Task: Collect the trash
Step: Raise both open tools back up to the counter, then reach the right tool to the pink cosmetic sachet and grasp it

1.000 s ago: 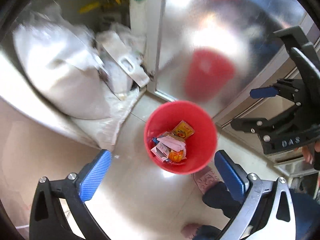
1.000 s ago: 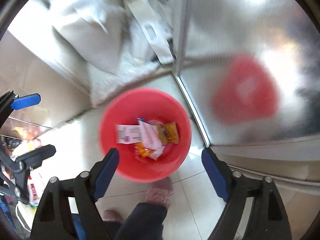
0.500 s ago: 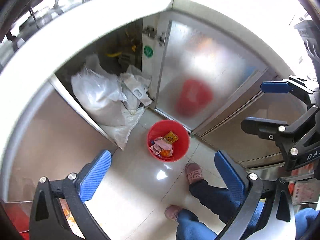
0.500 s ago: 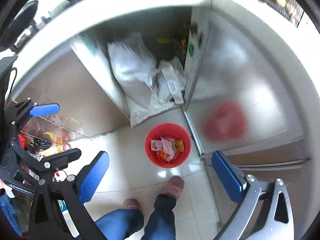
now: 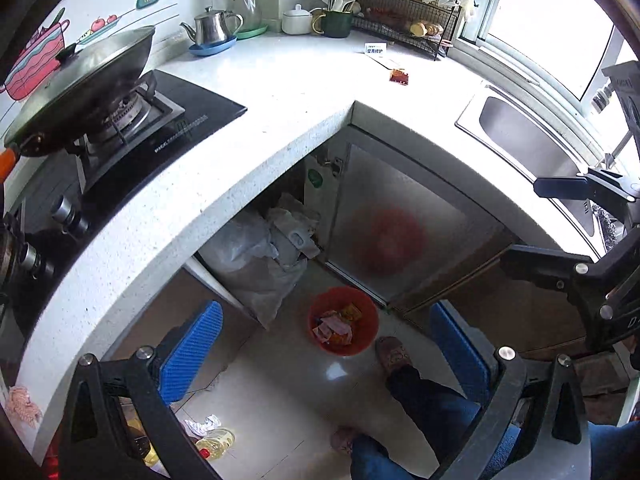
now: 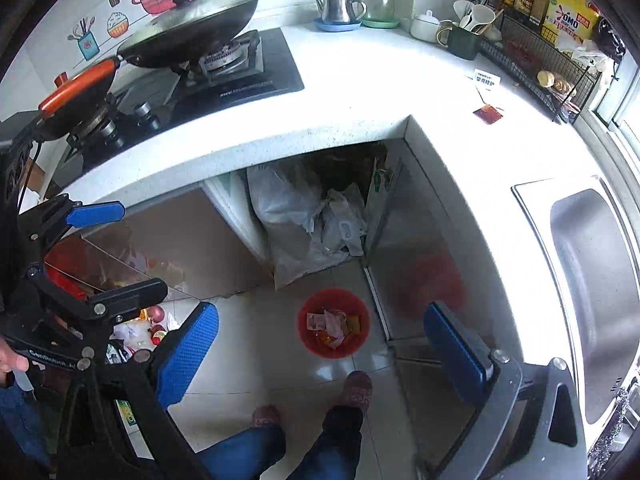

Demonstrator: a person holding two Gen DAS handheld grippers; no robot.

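A red bin (image 5: 362, 342) (image 6: 346, 351) stands on the tiled floor far below, with several wrappers (image 5: 334, 325) (image 6: 331, 326) inside. On the white counter lie a red-brown wrapper (image 5: 399, 76) (image 6: 488, 114) and a small white card (image 5: 375, 49) (image 6: 487, 80). My left gripper (image 5: 324, 350) hangs open and empty high above the bin; the right wrist view shows it at the left edge (image 6: 114, 254). My right gripper (image 6: 322, 350) is also open wide with nothing between its blue pads, and appears at the right of the left wrist view (image 5: 548, 224).
A wok (image 6: 192, 42) sits on the black stove (image 6: 240, 80). A kettle (image 5: 212, 28), a wire rack (image 5: 404, 16) and a steel sink (image 6: 592, 292) line the counter. White bags (image 5: 256, 264) fill the open cabinet. A person's slippered feet (image 6: 356, 388) stand by the bin.
Both grippers have risen far above the bin, which now looks small. The counter, stove and sink have come into view. The right jaws stand slightly wider.
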